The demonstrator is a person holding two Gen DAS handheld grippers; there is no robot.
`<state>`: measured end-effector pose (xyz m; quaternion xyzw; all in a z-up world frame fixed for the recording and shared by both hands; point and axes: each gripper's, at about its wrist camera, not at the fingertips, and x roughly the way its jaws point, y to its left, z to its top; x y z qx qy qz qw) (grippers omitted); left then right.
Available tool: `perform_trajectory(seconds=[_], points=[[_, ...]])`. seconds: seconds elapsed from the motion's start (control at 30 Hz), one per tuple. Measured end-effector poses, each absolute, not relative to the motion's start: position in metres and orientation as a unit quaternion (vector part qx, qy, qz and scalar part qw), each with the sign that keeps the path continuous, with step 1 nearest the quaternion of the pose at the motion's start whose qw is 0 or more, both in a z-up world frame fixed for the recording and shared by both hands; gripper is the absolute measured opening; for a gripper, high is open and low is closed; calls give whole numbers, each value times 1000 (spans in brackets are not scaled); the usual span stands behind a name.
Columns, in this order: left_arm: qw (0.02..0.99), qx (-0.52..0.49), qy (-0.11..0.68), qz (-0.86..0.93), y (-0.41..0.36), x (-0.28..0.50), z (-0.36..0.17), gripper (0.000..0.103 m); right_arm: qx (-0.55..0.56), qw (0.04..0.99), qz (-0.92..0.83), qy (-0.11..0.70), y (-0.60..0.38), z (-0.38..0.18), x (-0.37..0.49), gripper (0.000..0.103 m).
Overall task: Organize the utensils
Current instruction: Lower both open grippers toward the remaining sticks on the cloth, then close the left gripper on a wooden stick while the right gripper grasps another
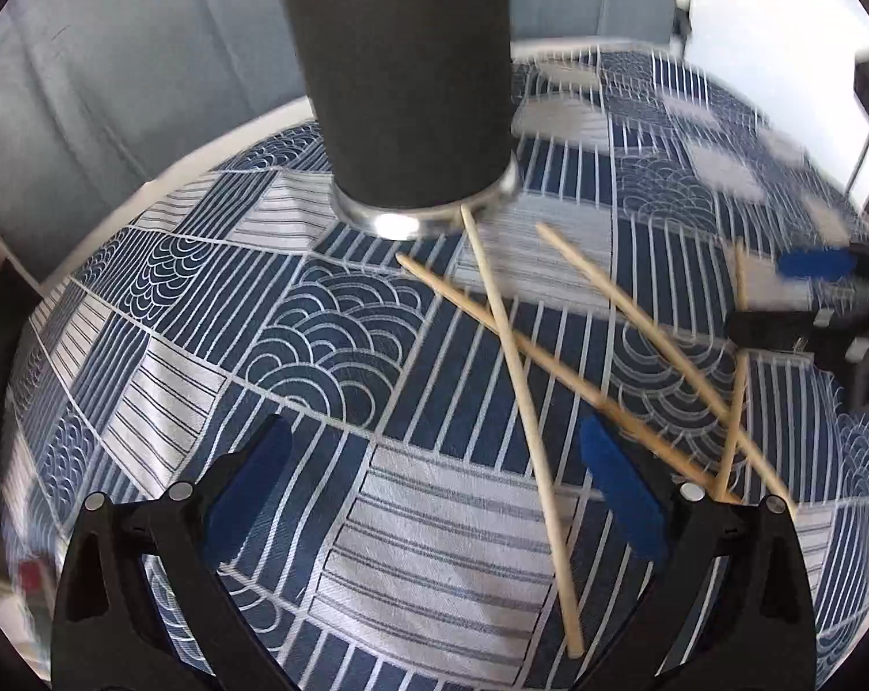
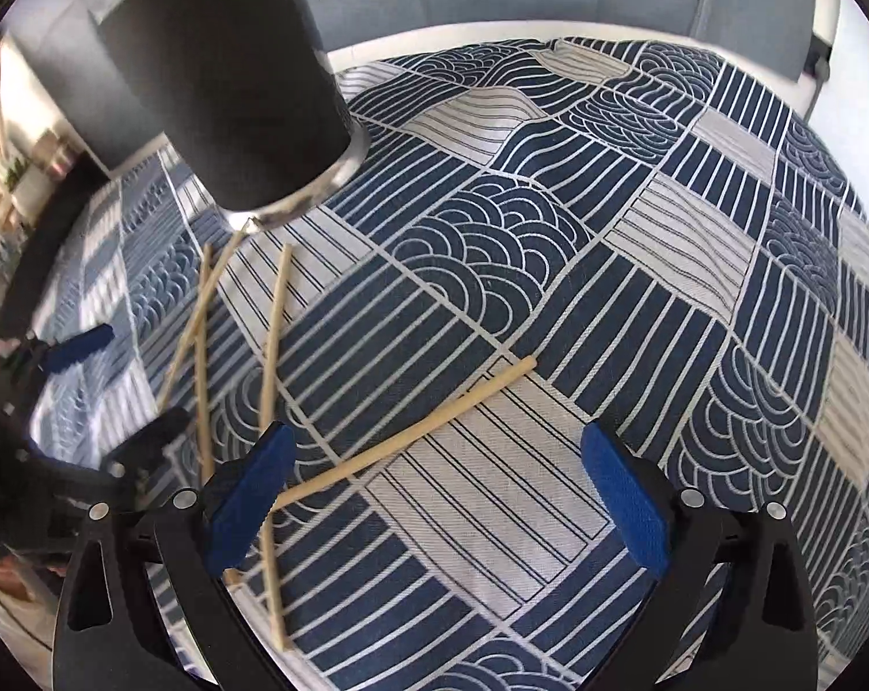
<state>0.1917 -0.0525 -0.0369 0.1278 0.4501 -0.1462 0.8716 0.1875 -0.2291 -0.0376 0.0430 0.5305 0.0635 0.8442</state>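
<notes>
Several wooden chopsticks [image 1: 515, 363] lie crossed on the blue patterned tablecloth [image 1: 232, 299], in front of a tall dark cylindrical holder [image 1: 399, 75] with a shiny metal base. My left gripper [image 1: 434, 478] is open and empty, low over the cloth, with the chopsticks under and beside its right finger. In the right wrist view the holder [image 2: 227, 69] stands at upper left and the chopsticks [image 2: 405, 437] lie at left and centre. My right gripper [image 2: 434, 483] is open and empty, one chopstick running under its left finger. Each gripper shows at the other view's edge.
The table's white rim [image 2: 434, 40] curves along the back, with a grey wall behind. The right gripper [image 1: 826, 282] shows blurred at the right edge of the left wrist view. Shelves and clutter [image 2: 8, 173] lie past the table's left side.
</notes>
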Motion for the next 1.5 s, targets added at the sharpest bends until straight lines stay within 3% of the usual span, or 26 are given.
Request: perform_trajectory(seconds=[0.13, 0.47, 0.87, 1.17, 1.23, 1.27, 1.3, 1.33, 1.37, 1.43, 1.5], points=[[877, 86, 449, -150, -40, 196, -41, 99, -21, 856, 57, 513, -215, -43, 179, 95], [876, 91, 448, -155, -39, 195, -40, 99, -2, 865, 34, 501, -217, -44, 168, 97], [875, 93, 447, -160, -39, 196, -40, 99, 39, 829, -8, 558, -245, -42, 173, 95], [874, 96, 445, -168, -40, 196, -41, 98, -3, 835, 23, 549, -232, -43, 160, 93], [874, 99, 442, -174, -38, 195, -40, 87, -9, 835, 40, 549, -235, -36, 159, 59], [873, 100, 443, -177, -36, 195, -37, 80, -12, 836, 46, 547, -236, -32, 158, 21], [872, 100, 445, -177, -34, 195, -35, 66, -10, 832, 53, 553, -240, -31, 159, 11], [871, 101, 448, -177, -30, 196, -33, 50, -7, 830, 59, 554, -244, -31, 159, 7], [868, 102, 453, -177, -26, 198, -31, 43, -7, 831, 66, 553, -249, -32, 158, 5], [865, 102, 459, -176, -18, 202, -28, 8, 10, 829, 78, 553, -263, -32, 159, 5], [876, 107, 447, -148, -10, 203, -28, 5, 41, 829, 83, 551, -273, -33, 157, 5]])
